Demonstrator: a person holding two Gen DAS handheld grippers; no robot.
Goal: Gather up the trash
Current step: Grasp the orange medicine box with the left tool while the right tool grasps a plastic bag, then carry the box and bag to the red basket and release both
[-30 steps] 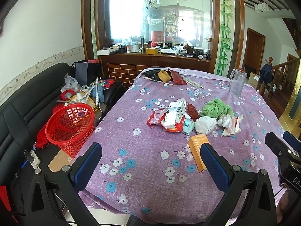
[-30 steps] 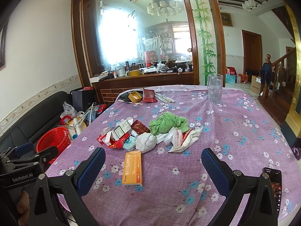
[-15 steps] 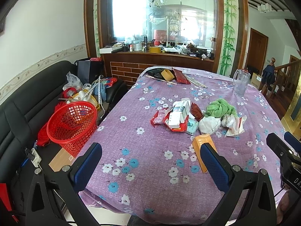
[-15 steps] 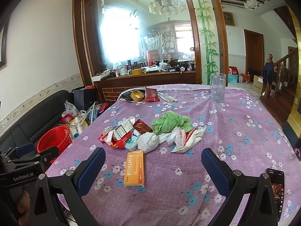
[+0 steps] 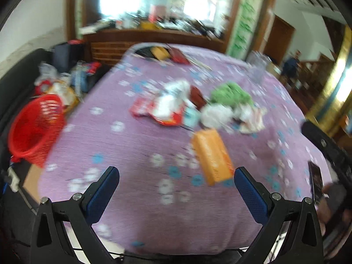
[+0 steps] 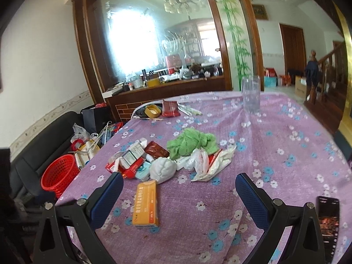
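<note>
Left to right we see a red mesh plastic basket (image 6: 59, 175) off the table's edge, an orange cardboard box (image 6: 146, 204) with unreadable print, crumpled wrappers (image 6: 162, 158). Our left gripper (image 5: 176, 187) and right gripper (image 6: 178, 194) gape, released and empty.

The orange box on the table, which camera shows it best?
The right wrist view: the orange box is sharp there, lying flat between the open fingers of the right gripper. The left wrist view shows it too, but smeared by motion blur.
</note>
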